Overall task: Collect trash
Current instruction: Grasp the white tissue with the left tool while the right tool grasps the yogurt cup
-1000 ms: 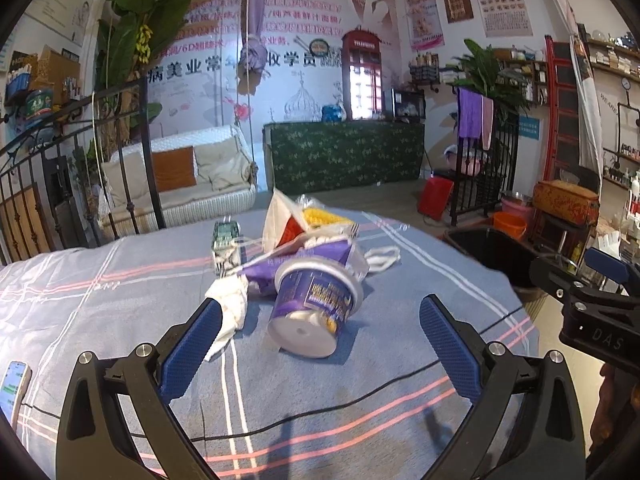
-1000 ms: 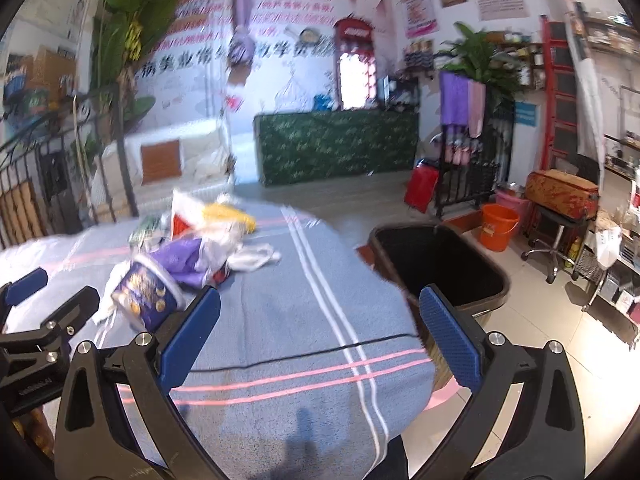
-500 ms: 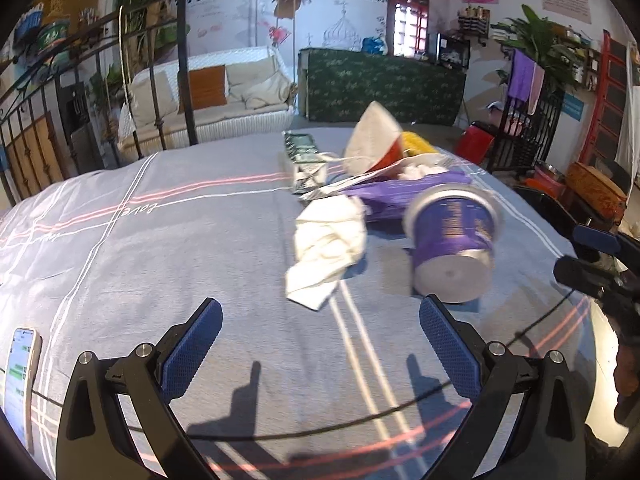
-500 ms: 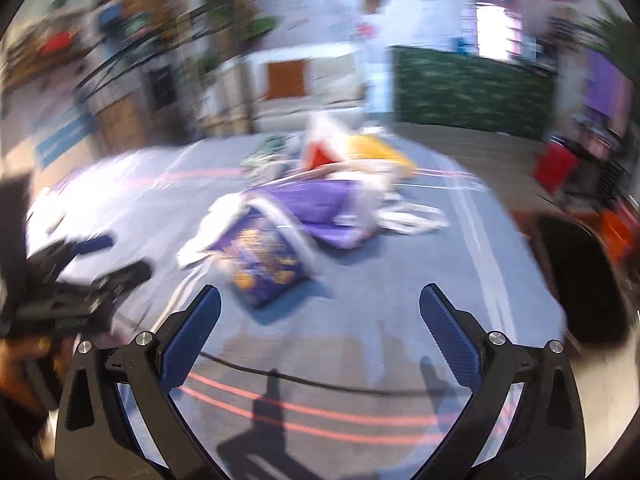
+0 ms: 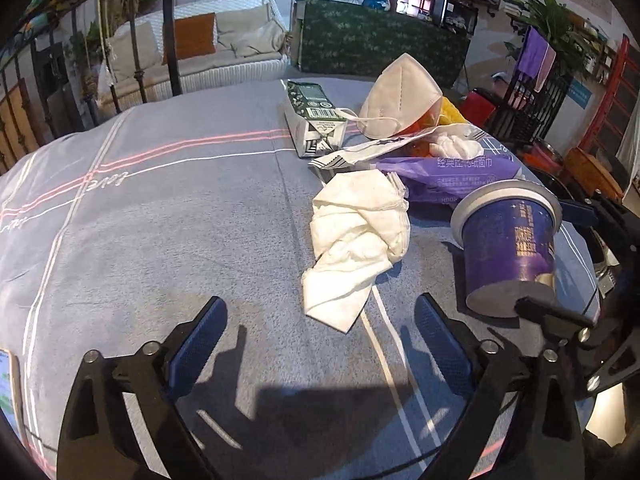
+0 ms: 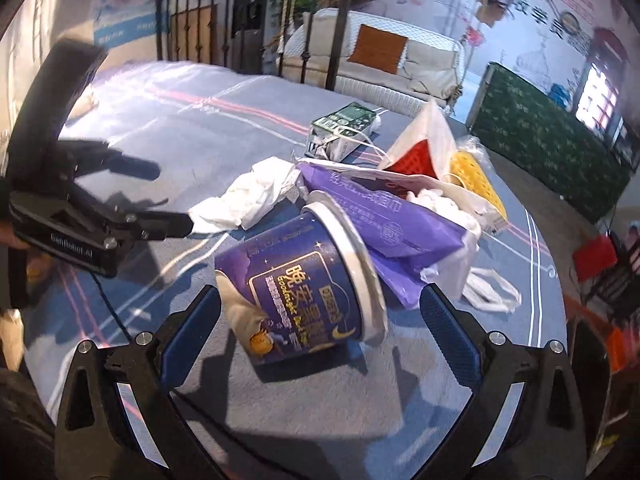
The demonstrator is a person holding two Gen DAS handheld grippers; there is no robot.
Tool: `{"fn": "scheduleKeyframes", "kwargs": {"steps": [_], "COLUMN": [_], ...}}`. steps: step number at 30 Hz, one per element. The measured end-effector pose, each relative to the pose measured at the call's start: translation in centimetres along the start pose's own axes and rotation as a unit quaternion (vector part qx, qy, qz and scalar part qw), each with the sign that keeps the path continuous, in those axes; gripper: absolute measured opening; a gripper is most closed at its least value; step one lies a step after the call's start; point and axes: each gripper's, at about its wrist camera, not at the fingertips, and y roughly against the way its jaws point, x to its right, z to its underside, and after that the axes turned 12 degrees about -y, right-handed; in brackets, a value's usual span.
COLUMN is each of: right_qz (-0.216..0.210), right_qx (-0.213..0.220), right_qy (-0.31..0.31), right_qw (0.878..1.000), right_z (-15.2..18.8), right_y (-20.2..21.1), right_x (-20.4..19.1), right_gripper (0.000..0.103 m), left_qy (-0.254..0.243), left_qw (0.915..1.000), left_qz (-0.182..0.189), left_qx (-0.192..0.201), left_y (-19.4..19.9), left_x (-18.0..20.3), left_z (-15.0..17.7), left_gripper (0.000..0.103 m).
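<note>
A pile of trash lies on a blue-grey cloth [image 5: 180, 216]. A purple tub [image 6: 304, 284] lies on its side, also seen in the left wrist view [image 5: 510, 244]. My right gripper [image 6: 320, 330] is open, its fingers either side of the tub's base. A crumpled white tissue [image 5: 356, 240] lies just ahead of my open, empty left gripper [image 5: 320, 336]. Behind are a purple wrapper [image 5: 452, 172], a green carton [image 5: 314, 116] and a white face mask [image 5: 400, 96].
A phone [image 5: 7, 396] lies at the cloth's left edge. A black bin [image 6: 588, 364] stands off the right edge of the cloth. A red and yellow bag [image 6: 448, 160] lies behind the wrapper. A metal railing [image 5: 120, 60] and sofa [image 5: 208, 48] stand beyond.
My right gripper has swung left and closed in, so the tub now sits between its fingers. My left gripper has moved closer to the tissue and lower to the cloth.
</note>
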Motion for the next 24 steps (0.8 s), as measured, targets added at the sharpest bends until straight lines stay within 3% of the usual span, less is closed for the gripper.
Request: {"fn": "scheduleKeyframes", "kwargs": {"steps": [2, 3, 4, 7, 14, 20, 24], "right_qz": [0.008, 0.005, 0.002, -0.015, -0.038, -0.018, -0.014], "right_qx": [0.001, -0.002, -0.006, -0.020, -0.010, -0.005, 0.010], "right_qy": [0.018, 0.023, 0.025, 0.019, 0.000, -0.018, -0.049], "right_qw": [1.000, 1.000, 1.000, 1.000, 0.999, 1.000, 0.999], "right_z": [0.0, 0.0, 0.0, 0.1, 1.0, 1.2, 1.6], "right_y": [-0.7, -0.9, -1.1, -1.7, -0.5, 0.6, 2.2], "right_x": [-0.3, -0.4, -0.3, -0.1, 0.0, 0.2, 1.2], "right_gripper": [0.097, 0.091, 0.078, 0.063, 0.062, 0.062, 0.062], "left_qy": [0.000, -0.001, -0.003, -0.014, -0.028, -0.044, -0.047], "left_qw": [1.0000, 0.9999, 0.9999, 0.9997, 0.9989, 0.9979, 0.9978], "left_qz": [0.006, 0.011, 0.012, 0.013, 0.030, 0.035, 0.035], "left_qx": [-0.006, -0.009, -0.011, -0.015, -0.021, -0.031, -0.030], "left_y": [-0.6, -0.9, -1.2, -1.9, -3.1, -4.0, -4.7], "left_x": [-0.1, -0.2, -0.2, -0.4, -0.2, 0.6, 1.1], "left_z": [-0.3, -0.5, -0.7, -1.2, -2.7, -3.7, -4.3], "left_gripper": [0.084, 0.082, 0.082, 0.081, 0.081, 0.081, 0.067]}}
